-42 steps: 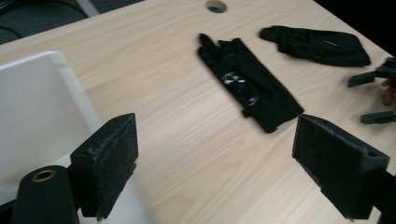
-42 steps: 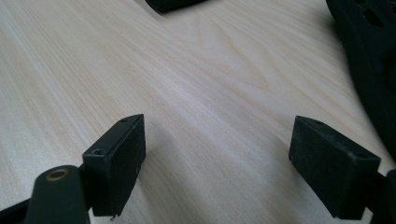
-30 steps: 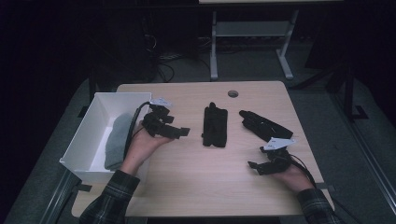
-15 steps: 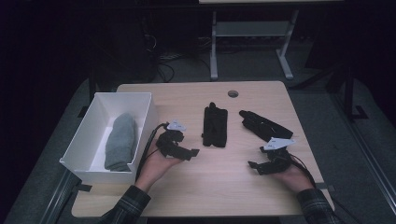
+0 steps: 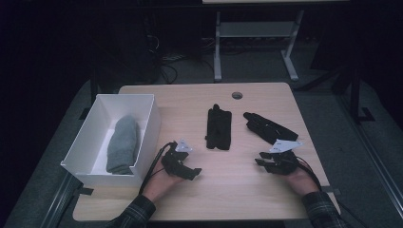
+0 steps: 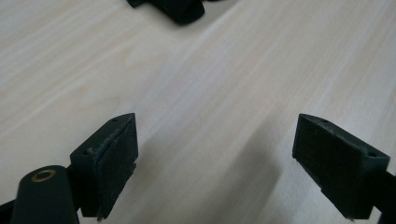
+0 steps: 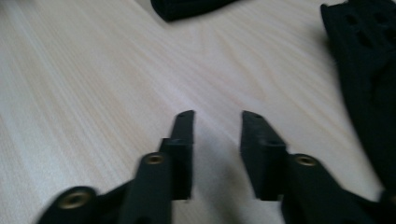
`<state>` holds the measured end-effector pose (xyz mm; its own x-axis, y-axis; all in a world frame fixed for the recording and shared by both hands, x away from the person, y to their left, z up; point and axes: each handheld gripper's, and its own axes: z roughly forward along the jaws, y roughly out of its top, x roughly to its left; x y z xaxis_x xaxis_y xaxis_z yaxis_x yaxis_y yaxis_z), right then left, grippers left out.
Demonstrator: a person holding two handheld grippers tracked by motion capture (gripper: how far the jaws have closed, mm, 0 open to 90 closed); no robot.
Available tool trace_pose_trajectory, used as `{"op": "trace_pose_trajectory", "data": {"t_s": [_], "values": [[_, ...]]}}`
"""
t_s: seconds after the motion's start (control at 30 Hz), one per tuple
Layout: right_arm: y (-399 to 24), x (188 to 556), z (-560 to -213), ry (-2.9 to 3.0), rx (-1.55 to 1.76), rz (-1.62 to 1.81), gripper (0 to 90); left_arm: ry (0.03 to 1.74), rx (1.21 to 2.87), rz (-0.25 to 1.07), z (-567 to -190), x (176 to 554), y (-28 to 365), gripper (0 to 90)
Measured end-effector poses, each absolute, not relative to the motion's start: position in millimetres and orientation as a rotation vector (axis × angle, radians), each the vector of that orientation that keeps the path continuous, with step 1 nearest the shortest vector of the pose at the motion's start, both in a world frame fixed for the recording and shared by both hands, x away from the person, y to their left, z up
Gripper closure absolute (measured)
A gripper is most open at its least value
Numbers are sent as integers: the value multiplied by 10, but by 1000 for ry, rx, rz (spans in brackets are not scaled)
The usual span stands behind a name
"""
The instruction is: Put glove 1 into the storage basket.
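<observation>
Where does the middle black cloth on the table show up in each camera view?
High view: the middle black cloth lies at the table's centre.
Left gripper view: at the top edge, left of centre.
Right gripper view: probably the dark piece at the top edge.
Shared landmark: the light wood tabletop.

The high view is dim, and the room around the table (image 5: 223, 190) is almost black. Only the tabletop and the white box (image 5: 95, 161) catch some light. The black things on the table look like dark lumps. Both gripper views are much brighter, with pale wood. In the right gripper view everything looks soft and blurry. Soft grey shadows lie on the table.
</observation>
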<state>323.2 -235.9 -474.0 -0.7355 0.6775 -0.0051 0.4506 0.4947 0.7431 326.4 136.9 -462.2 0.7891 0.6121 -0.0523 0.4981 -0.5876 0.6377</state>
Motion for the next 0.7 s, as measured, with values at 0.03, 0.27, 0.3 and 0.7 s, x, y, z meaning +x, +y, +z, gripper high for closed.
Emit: {"op": "trace_pose_trajectory", "data": {"t_s": [0.03, 0.27, 0.3, 0.7], "values": [[-2368, 3241, -4723, 2438, 959, 1090, 748, 813, 2323, 225, -4630, 3251, 1382, 137], [-2414, 3450, -4558, 2427, 1031, 1065, 900, 760, 2311, 269, -4702, 3139, 1450, 129], [-2427, 3490, -4542, 2423, 1026, 1069, 900, 746, 2306, 291, -4717, 3117, 1459, 129], [-2762, 3852, -4498, 2310, 1124, 1011, 900, 711, 2248, 301, -4772, 3064, 1521, 129]]}}
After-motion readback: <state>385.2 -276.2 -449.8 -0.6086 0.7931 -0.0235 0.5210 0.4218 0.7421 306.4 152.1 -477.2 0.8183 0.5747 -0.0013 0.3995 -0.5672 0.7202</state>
